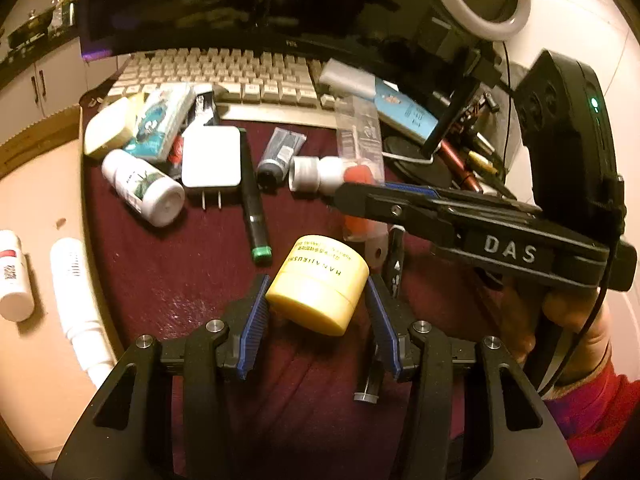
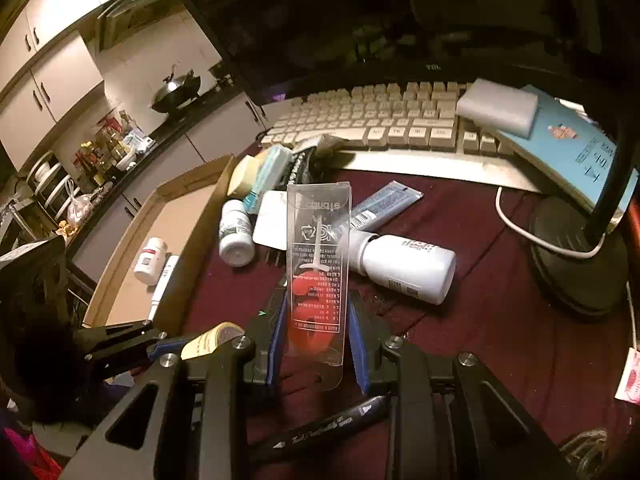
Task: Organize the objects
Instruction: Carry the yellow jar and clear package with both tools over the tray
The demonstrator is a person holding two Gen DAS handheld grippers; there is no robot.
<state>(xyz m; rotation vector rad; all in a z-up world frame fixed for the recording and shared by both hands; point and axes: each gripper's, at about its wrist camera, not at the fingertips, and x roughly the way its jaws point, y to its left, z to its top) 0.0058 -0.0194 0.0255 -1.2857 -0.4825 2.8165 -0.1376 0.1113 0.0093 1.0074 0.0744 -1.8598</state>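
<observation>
The left gripper (image 1: 316, 300) holds a squat yellow plastic jar (image 1: 318, 284) on its side, ribbed blue fingers (image 1: 256, 312) pinching its round wall above the dark red cloth (image 1: 168, 264) on the counter. The right gripper (image 2: 318, 320) pinches a tall, clear, flat plastic package (image 2: 318, 256) with a red piece inside, lifted upright over the cloth.
</observation>
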